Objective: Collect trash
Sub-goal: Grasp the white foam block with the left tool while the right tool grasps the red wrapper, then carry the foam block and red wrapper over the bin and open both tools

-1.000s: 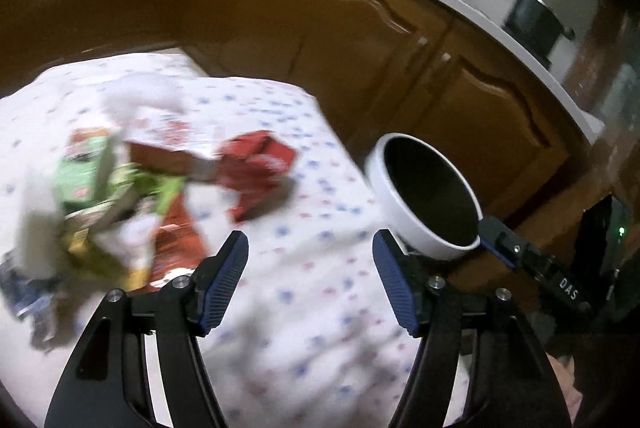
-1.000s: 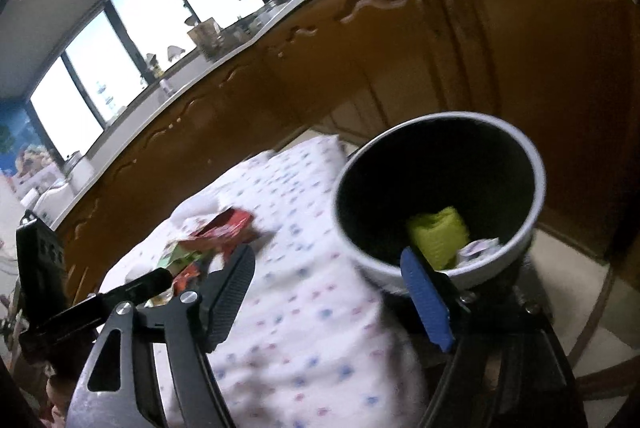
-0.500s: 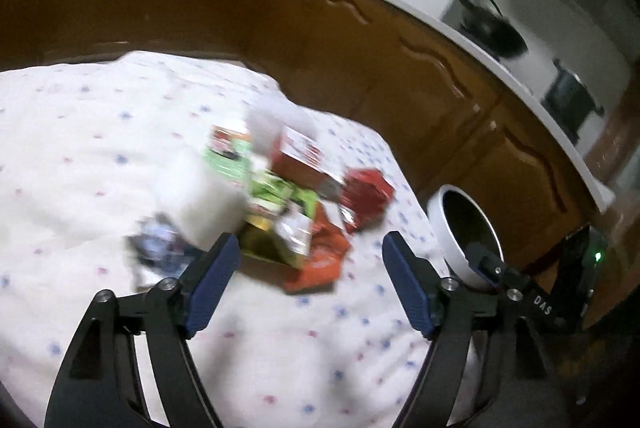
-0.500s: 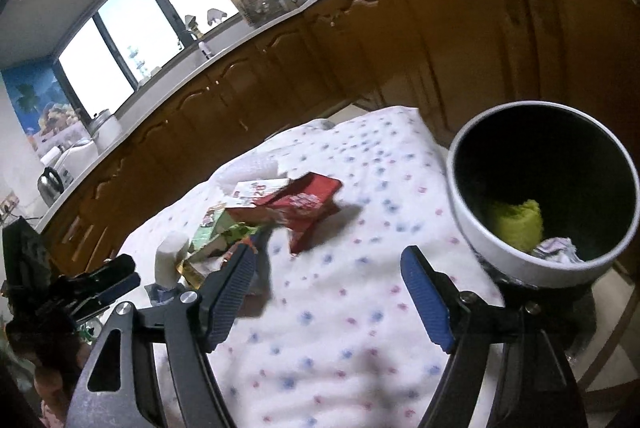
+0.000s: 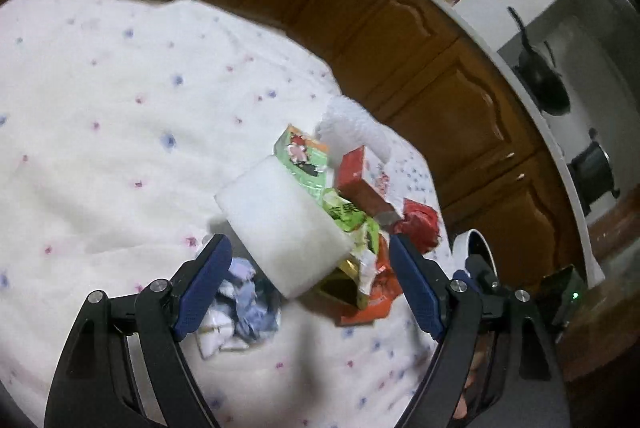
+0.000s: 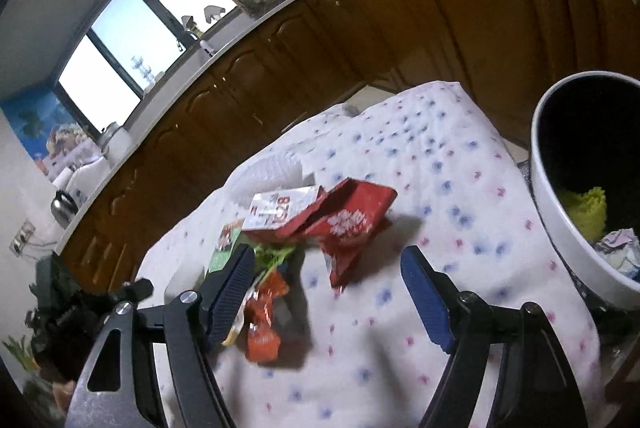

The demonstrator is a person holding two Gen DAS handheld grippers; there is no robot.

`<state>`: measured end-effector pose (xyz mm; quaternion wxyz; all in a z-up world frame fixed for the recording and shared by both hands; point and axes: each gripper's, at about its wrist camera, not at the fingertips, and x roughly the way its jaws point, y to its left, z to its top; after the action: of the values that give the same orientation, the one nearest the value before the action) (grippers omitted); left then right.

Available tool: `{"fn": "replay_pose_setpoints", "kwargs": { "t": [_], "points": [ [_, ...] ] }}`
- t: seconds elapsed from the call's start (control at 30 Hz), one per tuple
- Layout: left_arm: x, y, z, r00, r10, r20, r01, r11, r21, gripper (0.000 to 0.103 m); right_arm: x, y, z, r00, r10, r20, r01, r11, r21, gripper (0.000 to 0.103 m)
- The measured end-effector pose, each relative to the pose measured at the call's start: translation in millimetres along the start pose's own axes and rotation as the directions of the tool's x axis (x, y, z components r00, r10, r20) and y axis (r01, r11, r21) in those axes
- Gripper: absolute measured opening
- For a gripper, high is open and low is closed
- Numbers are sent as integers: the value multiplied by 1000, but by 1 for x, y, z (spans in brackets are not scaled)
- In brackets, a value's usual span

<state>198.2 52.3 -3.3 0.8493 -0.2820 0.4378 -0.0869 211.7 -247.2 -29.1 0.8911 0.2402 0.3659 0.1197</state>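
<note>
A pile of trash lies on the dotted white tablecloth (image 5: 100, 148): a white foam block (image 5: 280, 224), green wrappers (image 5: 308, 164), a red box (image 5: 360, 184), an orange packet (image 5: 376, 300) and crumpled paper (image 5: 240, 304). My left gripper (image 5: 308, 288) is open and empty, just short of the foam block. My right gripper (image 6: 328, 292) is open and empty, near a red wrapper (image 6: 344, 224) and the orange packet (image 6: 262, 320). A white bin (image 6: 560, 228) with a dark inside holds a yellow-green wad (image 6: 588, 212) and crumpled paper (image 6: 618, 252).
Brown kitchen cabinets (image 5: 420, 68) run behind the table under a white counter. Dark pots (image 5: 544, 84) stand on the counter. The bin (image 5: 476, 248) sits at the table's right edge. Windows (image 6: 168, 44) are at the back left.
My left gripper has swung left from the bin and closed in on the trash pile. My right gripper has turned left, so the bin now sits at the right edge of its view.
</note>
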Motion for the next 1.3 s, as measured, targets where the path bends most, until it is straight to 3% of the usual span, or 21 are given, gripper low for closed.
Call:
{"fn": "replay_pose_setpoints", "kwargs": {
  "t": [0.13,0.3,0.33,0.37,0.4,0.47,0.5,0.73,0.97,1.3],
  "points": [
    [10,3,4,1000,29,-2,-29,1000,-5,82,18,-5,8,999,-16,-31,17,1000,10,78],
    [18,3,3,999,48,-1,-48,999,19,80,42,-21,11,995,43,-87,-34,994,103,75],
    [19,2,3,999,51,0,-51,998,25,75,45,-24,11,994,60,-89,-48,991,125,69],
    [20,2,2,999,48,-3,-48,998,32,69,46,-26,11,994,70,-85,-58,989,135,56],
    [21,2,2,999,48,-5,-48,998,38,69,46,-28,11,993,83,-80,-72,988,139,48],
    [20,1,1,999,51,4,-51,998,48,66,43,-27,10,994,89,-68,-80,988,131,14],
    [20,2,1,999,48,7,-48,998,48,65,40,-26,10,995,84,-58,-77,990,117,7],
    [3,-1,-4,998,32,54,-36,997,63,60,6,-16,7,998,59,10,-60,997,41,3],
    [-23,-29,-14,993,5,120,-23,989,147,60,-28,-10,3,998,46,49,-46,999,-7,3],
    [-19,-82,-44,996,-63,67,39,950,309,60,-79,-19,-9,994,-26,105,31,998,-46,3]
  ]
}}
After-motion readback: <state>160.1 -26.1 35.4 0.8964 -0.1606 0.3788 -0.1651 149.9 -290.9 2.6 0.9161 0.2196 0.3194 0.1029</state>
